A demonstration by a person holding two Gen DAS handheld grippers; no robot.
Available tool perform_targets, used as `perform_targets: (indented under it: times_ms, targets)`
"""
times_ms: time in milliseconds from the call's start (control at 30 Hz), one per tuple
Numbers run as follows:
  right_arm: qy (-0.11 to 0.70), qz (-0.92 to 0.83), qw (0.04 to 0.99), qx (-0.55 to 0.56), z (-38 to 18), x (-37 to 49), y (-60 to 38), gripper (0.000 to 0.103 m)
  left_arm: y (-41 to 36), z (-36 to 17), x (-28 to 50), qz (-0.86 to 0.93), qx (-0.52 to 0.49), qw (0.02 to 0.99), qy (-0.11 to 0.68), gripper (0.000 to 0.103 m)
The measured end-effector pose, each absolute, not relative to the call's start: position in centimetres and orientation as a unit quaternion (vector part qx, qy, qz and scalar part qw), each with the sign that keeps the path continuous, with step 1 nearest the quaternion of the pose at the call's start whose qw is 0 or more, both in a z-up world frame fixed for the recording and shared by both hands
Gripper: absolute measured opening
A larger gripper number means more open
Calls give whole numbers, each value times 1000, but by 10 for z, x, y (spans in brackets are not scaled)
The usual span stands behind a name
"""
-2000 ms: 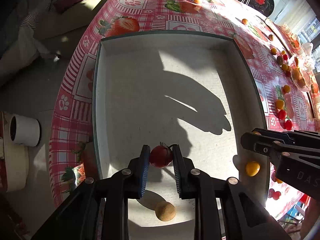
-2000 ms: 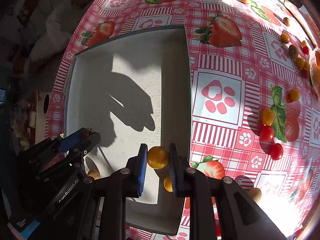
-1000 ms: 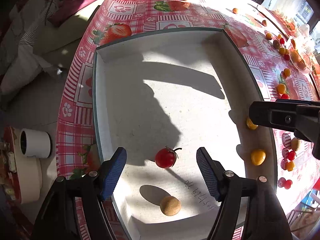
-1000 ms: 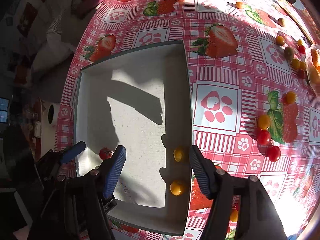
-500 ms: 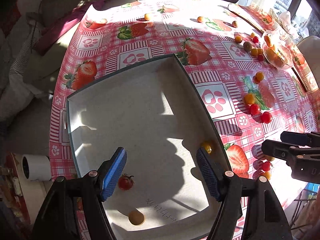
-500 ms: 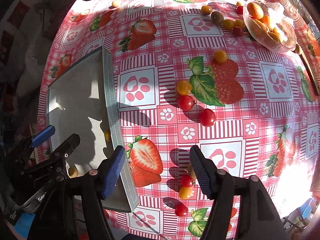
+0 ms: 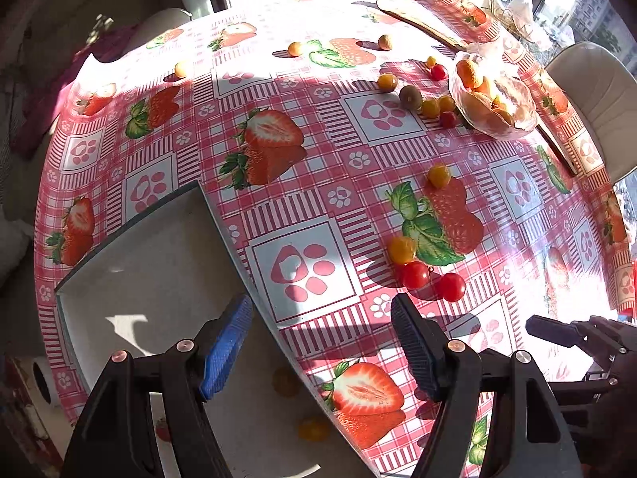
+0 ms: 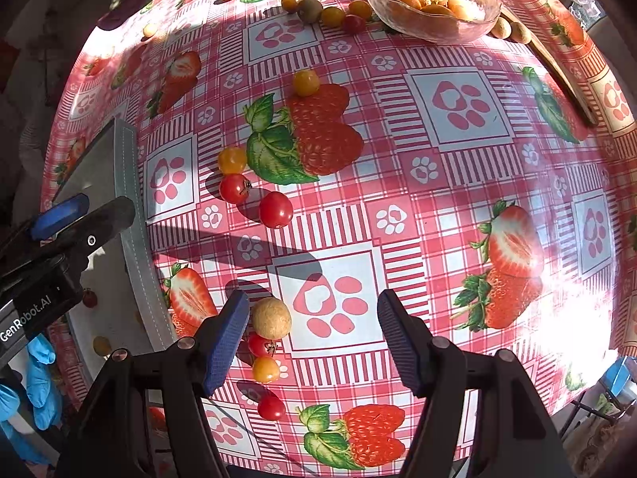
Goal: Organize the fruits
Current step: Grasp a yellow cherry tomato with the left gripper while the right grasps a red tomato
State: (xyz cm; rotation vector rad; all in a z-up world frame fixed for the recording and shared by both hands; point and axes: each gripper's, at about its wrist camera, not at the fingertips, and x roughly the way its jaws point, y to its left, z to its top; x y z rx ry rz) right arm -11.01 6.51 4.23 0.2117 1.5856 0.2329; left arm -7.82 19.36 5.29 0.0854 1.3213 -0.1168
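My left gripper (image 7: 321,306) is open and empty, straddling the right rim of the grey tray (image 7: 223,235). Inside the tray lie two yellow tomatoes (image 7: 284,381) and a red one (image 7: 162,430). Just beyond my fingers, a yellow tomato (image 7: 402,249) and two red tomatoes (image 7: 415,275) rest on the tablecloth. My right gripper (image 8: 312,302) is open and empty over the cloth to the right of the tray (image 8: 129,199). A tan round fruit (image 8: 271,317), a red tomato (image 8: 260,344) and a yellow tomato (image 8: 265,369) lie by its left finger (image 8: 227,334).
A glass bowl (image 8: 438,28) of orange fruits stands at the far side, with several small fruits beside it. More tomatoes (image 8: 276,210) dot the strawberry-print cloth. The left gripper (image 8: 75,215) and a blue-gloved hand (image 8: 40,370) sit at the left edge. A pale chair (image 7: 589,95) stands beyond the table.
Both grippers let go of their tomatoes into the tray, then swung right from over the tray to the tablecloth. Their jaws have stayed open since.
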Motion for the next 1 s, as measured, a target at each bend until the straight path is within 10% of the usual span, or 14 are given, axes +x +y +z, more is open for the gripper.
perform_targets:
  times_ms: [600, 1000]
  targets:
    - [703, 114, 693, 108, 28, -110, 58, 71, 140, -1, -37, -82, 50, 746, 659, 73]
    - [684, 129, 711, 101, 21, -91, 78, 70, 134, -1, -29, -72, 66, 761, 641, 25]
